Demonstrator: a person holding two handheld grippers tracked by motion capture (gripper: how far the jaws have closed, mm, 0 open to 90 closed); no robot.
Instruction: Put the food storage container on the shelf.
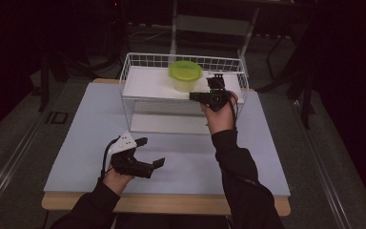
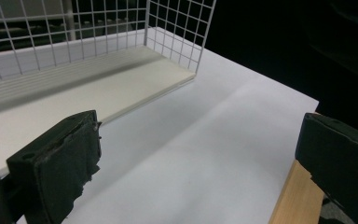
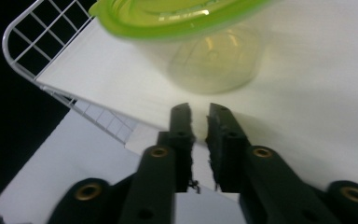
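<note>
A clear tub with a lime-green lid (image 1: pixel 185 75) stands on the upper shelf of a white wire rack (image 1: pixel 128 67). My right gripper (image 1: pixel 215 76) hovers over that shelf just right of the tub. In the right gripper view the tub (image 3: pixel 209 65) sits a little beyond my right gripper (image 3: pixel 199 112), whose jaws stand a narrow gap apart with nothing between them. My left gripper (image 1: pixel 151 151) is low over the table's front left, jaws wide open and empty. The left gripper view shows that gripper (image 2: pixel 200 140) facing the rack's lower shelf (image 2: pixel 98 79).
The rack stands at the back middle of a pale blue table top (image 1: pixel 95 129) with a wooden front edge (image 1: pixel 162 202). Wire mesh walls (image 2: pixel 177 28) rim the rack's shelves. Dark floor and metal frames surround the table.
</note>
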